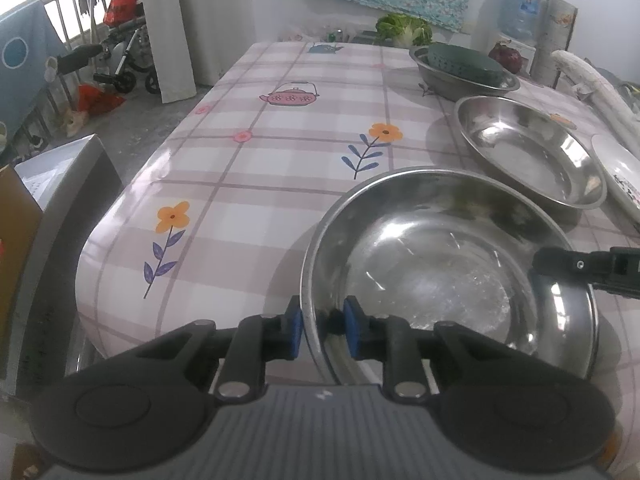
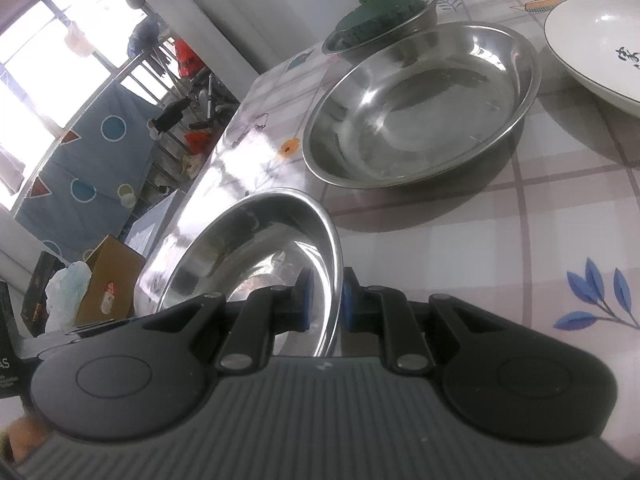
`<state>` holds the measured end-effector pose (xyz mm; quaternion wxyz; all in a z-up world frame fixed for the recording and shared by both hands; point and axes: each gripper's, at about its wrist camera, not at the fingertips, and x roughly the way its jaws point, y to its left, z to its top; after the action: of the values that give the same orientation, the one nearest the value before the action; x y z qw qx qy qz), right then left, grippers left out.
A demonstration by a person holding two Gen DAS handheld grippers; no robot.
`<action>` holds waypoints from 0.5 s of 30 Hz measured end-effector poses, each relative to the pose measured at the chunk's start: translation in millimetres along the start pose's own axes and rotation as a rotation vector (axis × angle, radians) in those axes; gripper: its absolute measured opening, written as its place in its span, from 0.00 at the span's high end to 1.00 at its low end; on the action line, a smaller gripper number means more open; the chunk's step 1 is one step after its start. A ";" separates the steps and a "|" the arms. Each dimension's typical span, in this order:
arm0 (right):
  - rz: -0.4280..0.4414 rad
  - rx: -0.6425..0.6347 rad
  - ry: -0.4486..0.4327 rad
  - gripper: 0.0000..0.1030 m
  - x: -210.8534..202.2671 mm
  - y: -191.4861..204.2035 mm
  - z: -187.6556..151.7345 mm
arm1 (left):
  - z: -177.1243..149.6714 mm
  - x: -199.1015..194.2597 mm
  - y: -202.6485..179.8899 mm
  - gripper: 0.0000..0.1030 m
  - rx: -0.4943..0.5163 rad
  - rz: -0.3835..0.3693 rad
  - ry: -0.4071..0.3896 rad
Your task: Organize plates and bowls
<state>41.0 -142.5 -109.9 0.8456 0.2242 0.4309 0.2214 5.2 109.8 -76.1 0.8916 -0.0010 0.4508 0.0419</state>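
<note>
A steel bowl (image 1: pixel 440 272) sits near the table's front edge. My left gripper (image 1: pixel 322 330) is shut on its near rim, one blue pad inside and one outside. My right gripper (image 2: pixel 325 300) is shut on the opposite rim of the same bowl (image 2: pixel 256 252); its black fingers (image 1: pixel 580 268) show at the right of the left wrist view. A second, wider steel bowl (image 1: pixel 528 152) (image 2: pixel 420 108) stands just behind. A white plate (image 2: pixel 600 44) (image 1: pixel 620 176) with dark markings lies to its right.
A steel basin holding a dark green colander (image 1: pixel 464 64) (image 2: pixel 376 16) stands at the back with leafy greens (image 1: pixel 404 28) behind it. The checked tablecloth (image 1: pixel 280 140) stretches left. Boxes (image 2: pixel 108 280) sit on the floor beyond the table's left edge.
</note>
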 end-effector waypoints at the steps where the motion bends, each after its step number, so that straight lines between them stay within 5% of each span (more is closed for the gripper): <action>1: 0.000 -0.001 0.000 0.87 0.0 0.0 0.1 | -0.1 -0.1 -0.1 0.78 0.000 0.001 -0.001; 15: -0.016 -0.044 -0.004 0.88 4.2 5.9 -4.8 | -0.9 -0.1 0.6 0.77 -0.012 0.000 0.000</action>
<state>38.2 -134.4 -111.8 0.8530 0.2023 0.4259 0.2238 4.3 110.3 -76.6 0.8917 -0.0062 0.4504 0.0445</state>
